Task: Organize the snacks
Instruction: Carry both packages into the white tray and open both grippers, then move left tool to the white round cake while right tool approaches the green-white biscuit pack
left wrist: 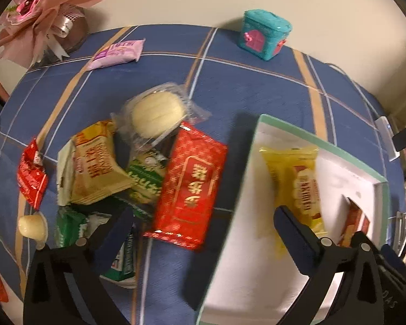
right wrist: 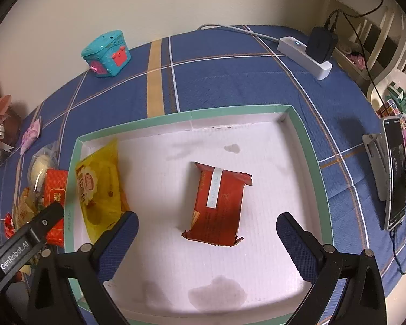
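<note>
Both claws wide open, holding nothing. Below right claw: red pack in tray. Beside left claw: yellow pack.

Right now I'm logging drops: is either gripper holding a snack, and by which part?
Nothing is held. The left gripper and right gripper are both open; the yellow packet and red-brown packet lie loose in the green-rimmed box.

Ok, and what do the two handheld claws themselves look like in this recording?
Both look alike: black plastic frames with silver pivot pins and dark blue, textured pads on the fingers. The left claw shows this in its own view, the right claw likewise. The right wrist view also catches the left claw's black side, lettered GenRobot.AI in white. No cables, sleeves or hands are visible.
</note>
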A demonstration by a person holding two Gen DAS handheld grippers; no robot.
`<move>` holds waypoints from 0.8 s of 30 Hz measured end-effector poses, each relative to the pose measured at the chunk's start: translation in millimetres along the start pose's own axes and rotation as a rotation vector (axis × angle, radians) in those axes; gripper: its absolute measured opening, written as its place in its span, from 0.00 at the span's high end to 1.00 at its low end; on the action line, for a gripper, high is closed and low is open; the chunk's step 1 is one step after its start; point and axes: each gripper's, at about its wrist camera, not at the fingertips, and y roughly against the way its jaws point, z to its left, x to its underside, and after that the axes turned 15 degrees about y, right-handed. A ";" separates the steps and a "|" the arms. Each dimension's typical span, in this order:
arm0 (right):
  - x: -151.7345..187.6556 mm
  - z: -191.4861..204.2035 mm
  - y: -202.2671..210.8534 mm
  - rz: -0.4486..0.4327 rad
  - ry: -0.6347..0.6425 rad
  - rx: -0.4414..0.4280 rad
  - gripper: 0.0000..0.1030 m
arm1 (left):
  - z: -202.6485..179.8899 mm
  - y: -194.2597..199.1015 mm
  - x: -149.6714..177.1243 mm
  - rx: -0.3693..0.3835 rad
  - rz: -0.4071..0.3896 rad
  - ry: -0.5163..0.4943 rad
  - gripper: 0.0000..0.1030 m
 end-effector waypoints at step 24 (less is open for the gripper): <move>-1.0 44.5 23.5 -0.034 0.033 -0.062 0.00 | 50.7 41.2 -7.2 -0.127 -0.110 -0.031 0.00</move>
